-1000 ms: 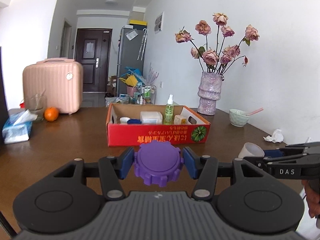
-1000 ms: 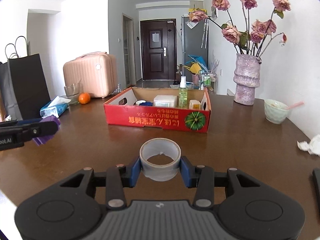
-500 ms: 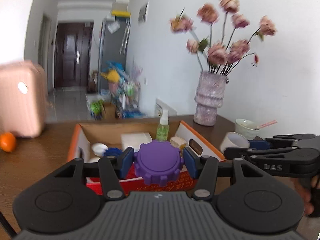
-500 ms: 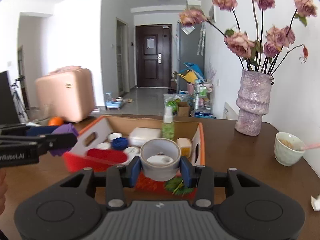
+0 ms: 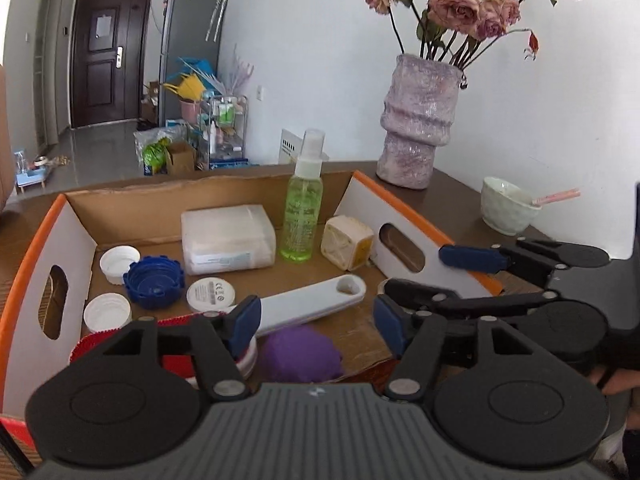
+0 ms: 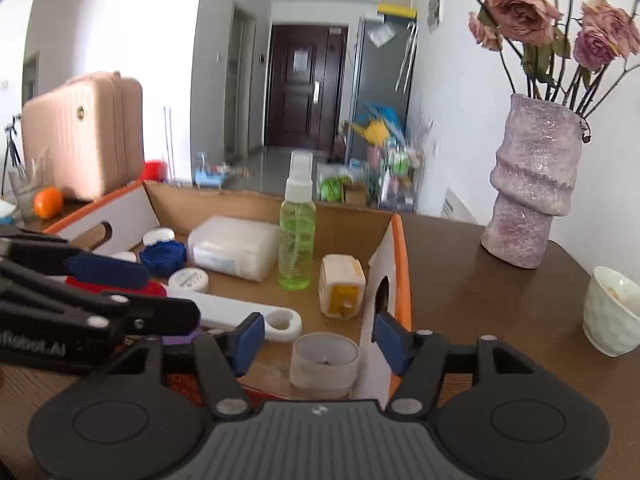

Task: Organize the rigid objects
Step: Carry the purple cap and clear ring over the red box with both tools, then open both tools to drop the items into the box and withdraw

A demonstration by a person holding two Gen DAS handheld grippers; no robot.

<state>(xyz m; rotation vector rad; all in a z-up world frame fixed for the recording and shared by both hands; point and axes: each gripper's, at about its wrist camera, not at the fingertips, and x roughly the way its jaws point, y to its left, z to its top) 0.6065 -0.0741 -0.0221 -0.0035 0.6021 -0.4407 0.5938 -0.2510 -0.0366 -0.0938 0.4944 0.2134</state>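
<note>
Brown wooden table (image 6: 460,280) holds orange-rimmed cardboard box (image 5: 400,204), where both spread grippers, left gripper (image 5: 316,322) and right gripper (image 6: 318,338), hover above loose purple ridged cap (image 5: 300,354) and clear tape roll (image 6: 324,364), apparently dropped for sorting.

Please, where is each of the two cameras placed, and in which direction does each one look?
Left wrist: sits on the left hand-held gripper, open, looking forward and down into the cardboard box; the right hand-held gripper shows at right.
Right wrist: sits on the right hand-held gripper, open, facing the box's right end; the left gripper shows at left.
Both share the green spray bottle and the vase.
</note>
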